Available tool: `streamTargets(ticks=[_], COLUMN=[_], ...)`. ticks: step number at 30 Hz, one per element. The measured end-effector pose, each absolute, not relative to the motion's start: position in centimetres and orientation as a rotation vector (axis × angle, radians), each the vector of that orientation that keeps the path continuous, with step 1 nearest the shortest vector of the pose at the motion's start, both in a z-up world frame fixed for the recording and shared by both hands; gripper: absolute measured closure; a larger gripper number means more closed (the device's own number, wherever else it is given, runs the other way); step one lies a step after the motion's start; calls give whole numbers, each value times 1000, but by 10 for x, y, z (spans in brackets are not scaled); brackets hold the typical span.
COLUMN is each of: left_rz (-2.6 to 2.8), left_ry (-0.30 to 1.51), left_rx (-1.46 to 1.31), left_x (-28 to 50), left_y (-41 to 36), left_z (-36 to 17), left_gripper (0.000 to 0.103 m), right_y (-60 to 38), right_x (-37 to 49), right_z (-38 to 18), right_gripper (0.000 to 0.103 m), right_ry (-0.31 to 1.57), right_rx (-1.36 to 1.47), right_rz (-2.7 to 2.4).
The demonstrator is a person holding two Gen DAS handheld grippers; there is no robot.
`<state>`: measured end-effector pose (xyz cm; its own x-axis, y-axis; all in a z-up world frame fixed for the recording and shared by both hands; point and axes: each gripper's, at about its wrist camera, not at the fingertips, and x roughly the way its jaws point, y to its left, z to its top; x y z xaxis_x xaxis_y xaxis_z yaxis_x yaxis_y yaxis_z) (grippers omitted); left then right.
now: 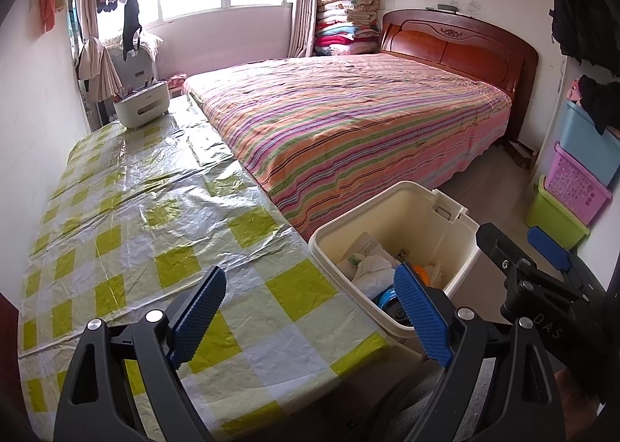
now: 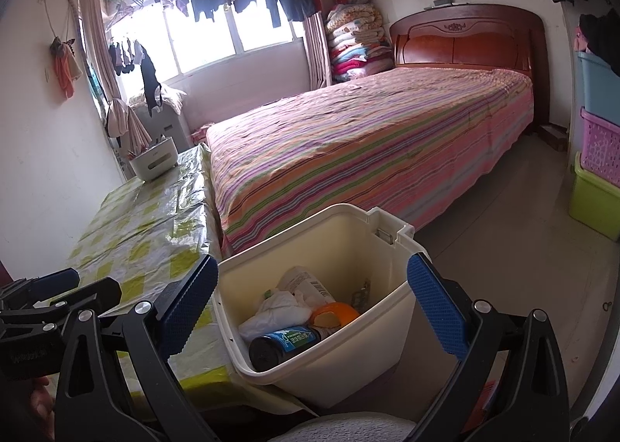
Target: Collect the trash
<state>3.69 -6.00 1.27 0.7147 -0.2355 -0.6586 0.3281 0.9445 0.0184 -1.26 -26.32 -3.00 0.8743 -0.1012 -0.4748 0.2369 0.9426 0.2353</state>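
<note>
Right wrist: right gripper (image 2: 312,304) wide apart, empty

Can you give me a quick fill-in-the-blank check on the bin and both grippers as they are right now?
1. The cream trash bin stands between the checked table and the striped ____.
2. Beside the white bag in the bin lies a dark can with a ____ label.
3. The left gripper and right gripper are both ____ and empty.

Missing words: bed; blue; open
</note>
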Motion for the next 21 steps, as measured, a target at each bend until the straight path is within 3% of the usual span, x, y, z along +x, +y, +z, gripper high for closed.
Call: streamTargets(ticks=[21], left_rz=[-300], left_ry=[633], left_rx=[253], left_x=[24], left_y=[-73], left_z=[21], left_gripper=[17], right_y=[-267], right_x=[-17], right_z=[-28], right_gripper=[6], right_ry=[468], right_rx=[301], right_rz=[-178])
